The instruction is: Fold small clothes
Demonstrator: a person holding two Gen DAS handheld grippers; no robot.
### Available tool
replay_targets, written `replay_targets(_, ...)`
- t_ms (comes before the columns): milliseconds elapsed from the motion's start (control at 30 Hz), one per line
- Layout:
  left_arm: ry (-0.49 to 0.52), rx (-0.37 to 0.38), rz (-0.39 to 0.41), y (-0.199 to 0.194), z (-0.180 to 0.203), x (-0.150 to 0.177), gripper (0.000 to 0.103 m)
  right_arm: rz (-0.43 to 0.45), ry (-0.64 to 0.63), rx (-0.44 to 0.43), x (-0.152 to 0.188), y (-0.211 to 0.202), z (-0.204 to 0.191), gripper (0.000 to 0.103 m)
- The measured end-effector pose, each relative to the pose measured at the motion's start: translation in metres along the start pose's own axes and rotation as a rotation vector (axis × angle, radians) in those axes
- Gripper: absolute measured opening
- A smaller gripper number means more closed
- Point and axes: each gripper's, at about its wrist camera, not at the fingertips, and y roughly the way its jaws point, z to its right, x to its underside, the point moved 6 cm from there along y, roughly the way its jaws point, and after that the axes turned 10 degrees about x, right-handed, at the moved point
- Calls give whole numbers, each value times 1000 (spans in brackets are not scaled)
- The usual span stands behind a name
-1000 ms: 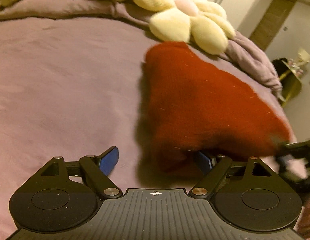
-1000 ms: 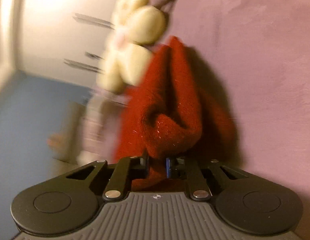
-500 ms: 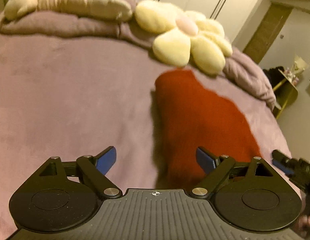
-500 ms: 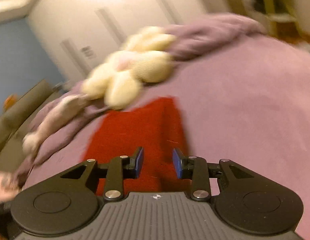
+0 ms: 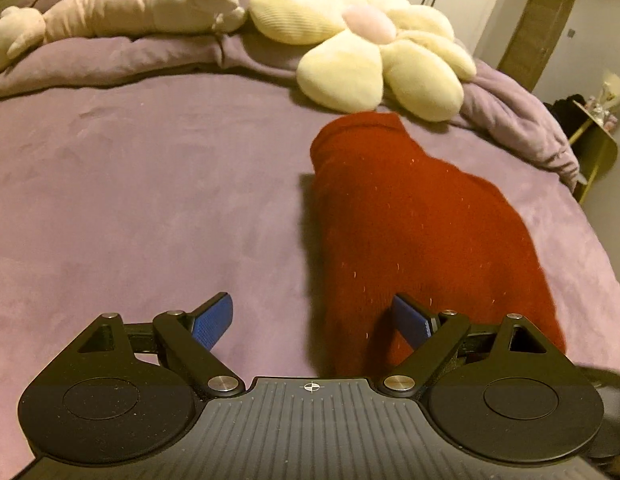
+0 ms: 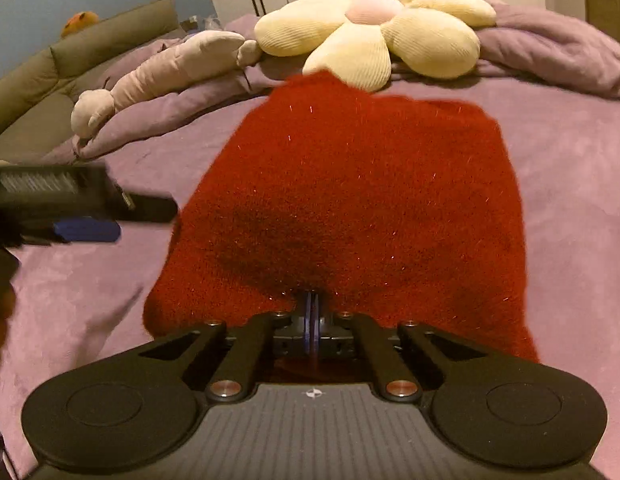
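A small red fuzzy knit garment [image 5: 413, 232] lies flat on the purple bedspread [image 5: 130, 208]; it also fills the middle of the right wrist view [image 6: 361, 196]. My left gripper [image 5: 311, 320] is open and empty, its right blue pad over the garment's near left edge. My right gripper [image 6: 311, 312] is shut, its blue pads pressed together at the garment's near edge; whether cloth is pinched between them is hidden. The left gripper also shows, blurred, in the right wrist view [image 6: 86, 230].
A cream flower-shaped cushion [image 5: 373, 44] touches the garment's far end. A long beige plush toy [image 5: 122, 12] lies on the bunched purple duvet [image 5: 110, 56] at the back. A yellow side table [image 5: 593, 152] stands past the bed's right edge.
The garment was lifted and bunched in my right gripper, then laid flat. The right gripper opened half a second ago and has shut again at the near edge. The left gripper stayed open.
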Motion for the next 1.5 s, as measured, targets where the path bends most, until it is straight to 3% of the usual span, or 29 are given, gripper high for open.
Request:
replay_targets(100,4,7,17,-4,2,-1,91,118,-31,47,-8,-43,4,1)
replay_targets(200,44,-12,24,1,10,-6,91,220,-51,162,-23,-55,12,3)
replay_targets(333,102,-57,12,17,15,-5,99,170,-105,284,-26,-18,21,4)
replay_targets(400,116,-33,-6,22,16,-3,100,114,-137,307,-12,4,28,4)
replay_targets(500,133,-8,-23,30,22,2,100,119,-186,365,5,26,40,0)
replay_targets(600,158,-27,-17,33,27,2,101,90,-137,331,-4,36,48,0)
replay_targets(733,123,-20,-31,37,23,1,102,61,-178,329,-9,40,44,0)
replay_targets(1033,170,-78,-38,17,25,3,101,56,-186,308,-10,10,43,1)
replay_targets(1100,170,-76,-29,7,25,4,101,77,-167,299,-10,-5,40,7)
replay_targets(1167,150,-43,-6,-3,27,1,101,115,-144,289,-11,-20,36,26)
replay_targets(1233,135,-33,21,-8,29,-6,101,143,-108,268,-17,-29,34,26)
replay_targets(1367,125,-100,49,1,27,-24,101,181,-81,264,-36,-33,26,26)
replay_targets(1500,137,-144,-2,30,21,-31,102,174,-96,287,-53,-11,26,26)
